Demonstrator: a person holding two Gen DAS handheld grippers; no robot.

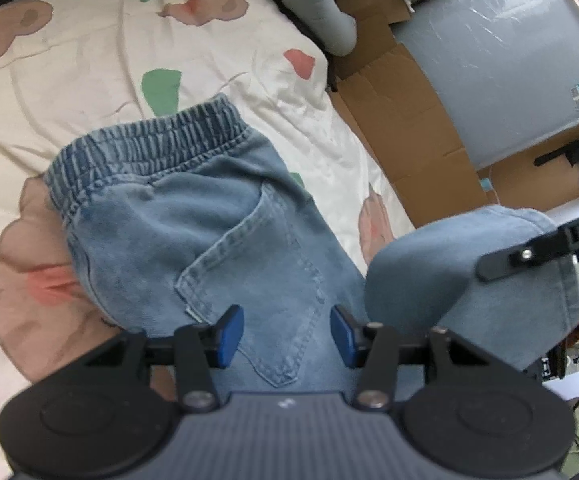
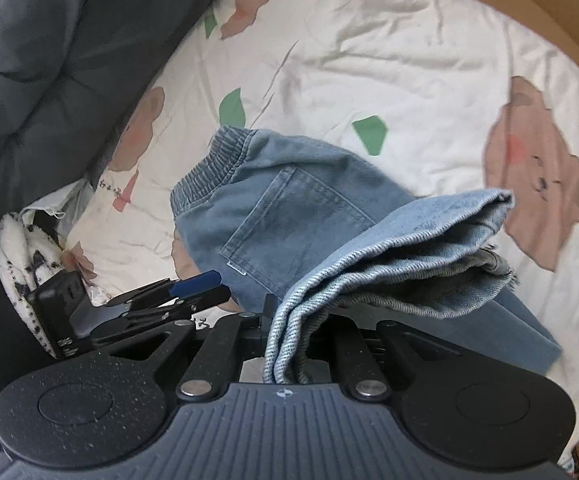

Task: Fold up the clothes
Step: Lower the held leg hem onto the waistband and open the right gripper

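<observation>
Left gripper [image 1: 287, 334] about half open, blue pads [image 1: 231, 334] apart and clear of cloth, nothing pinched between them; hovered just above the jeans [image 1: 193, 216] near the back pocket [image 1: 257, 280], tilted downward. Right gripper [image 2: 285, 344] clamped tight on the hem end of the jeans' legs [image 2: 401, 248], denim layers bunched between the jaws and draping to the right; pointed steeply down at the bed. Hem end lifted and carried over the lower legs, hanging above them, not yet laid flat. In the left wrist view, seen as a rounded fold of denim [image 1: 449, 264] at right, with the right gripper's black finger [image 1: 521, 258] across it. Jeans lay on the bear-print quilt [image 1: 69, 92] on the bed, elastic waistband [image 1: 145, 140] at the far end, back pocket up. Dark grey duvet [image 2: 49, 60] at far left of the bed. Spotted white fleece [image 2: 21, 248] at near left edge. Flattened cardboard [image 1: 409, 120] and a pale grey plastic-wrapped cushion [image 1: 509, 60] on the right, beside the bed.
</observation>
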